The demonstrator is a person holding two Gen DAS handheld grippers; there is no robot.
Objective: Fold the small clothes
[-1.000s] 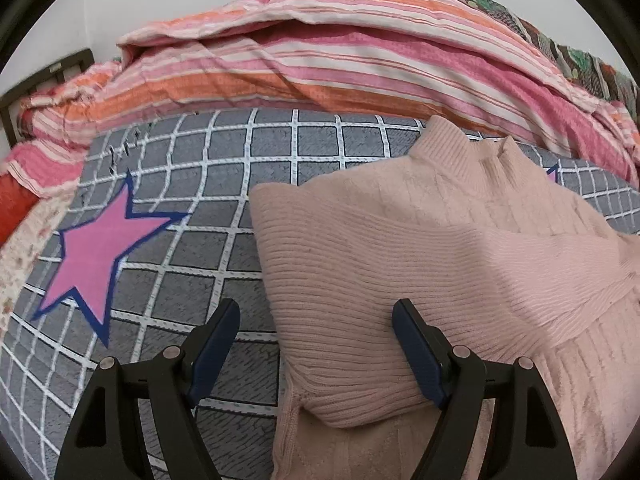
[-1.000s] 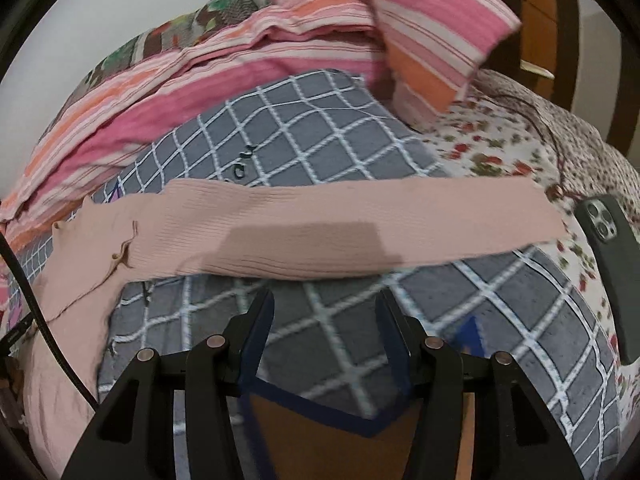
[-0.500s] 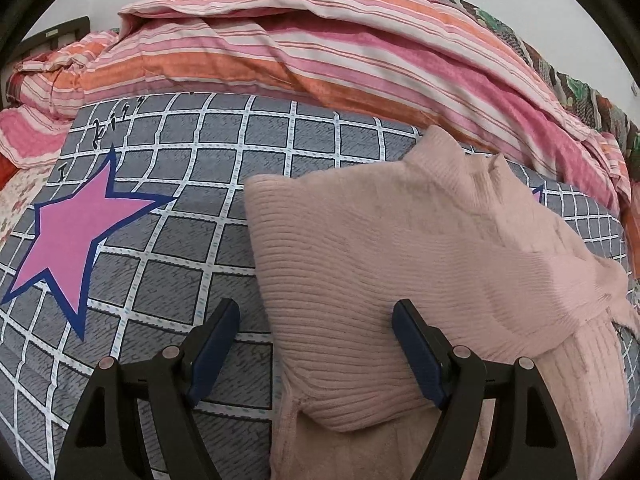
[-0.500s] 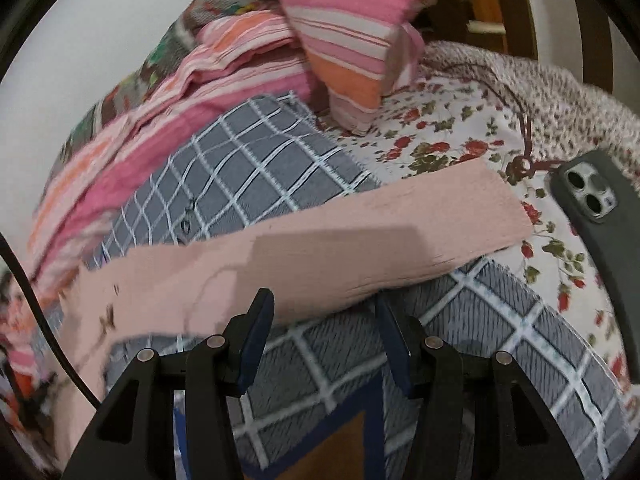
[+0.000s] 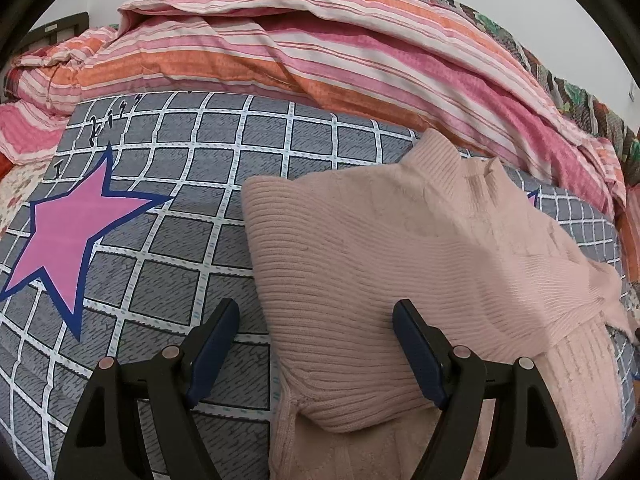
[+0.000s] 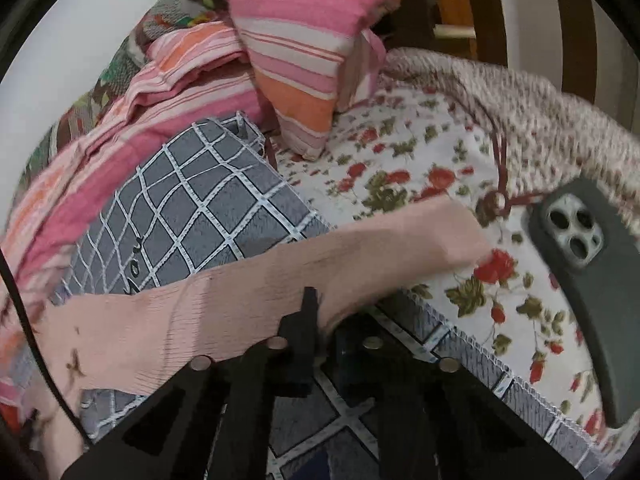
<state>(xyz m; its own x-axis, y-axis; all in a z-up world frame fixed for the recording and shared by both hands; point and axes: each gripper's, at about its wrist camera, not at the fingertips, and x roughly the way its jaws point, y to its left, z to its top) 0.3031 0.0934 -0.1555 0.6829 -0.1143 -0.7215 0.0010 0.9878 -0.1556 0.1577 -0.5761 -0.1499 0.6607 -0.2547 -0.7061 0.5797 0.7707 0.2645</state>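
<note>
A pale pink knit sweater (image 5: 400,264) lies on a grey checked blanket (image 5: 224,208), with its left sleeve folded across the body. My left gripper (image 5: 316,340) is open and empty, its jaws standing wide over the folded sleeve's edge. In the right wrist view the sweater's other sleeve (image 6: 280,288) stretches across the blanket (image 6: 192,208) onto a floral sheet (image 6: 420,168). My right gripper (image 6: 320,320) is shut on this sleeve at its near edge, partway along.
A pink and orange striped duvet (image 5: 320,52) is heaped along the back. A pink star (image 5: 68,232) is printed on the blanket. A striped pillow (image 6: 312,48) and a dark phone (image 6: 592,280) lie on the floral sheet. A wooden bed frame (image 6: 452,4) stands behind.
My right gripper moved forward to the sleeve and shut on it; it was open before. My left gripper stayed open while its view shifted slightly to the right.
</note>
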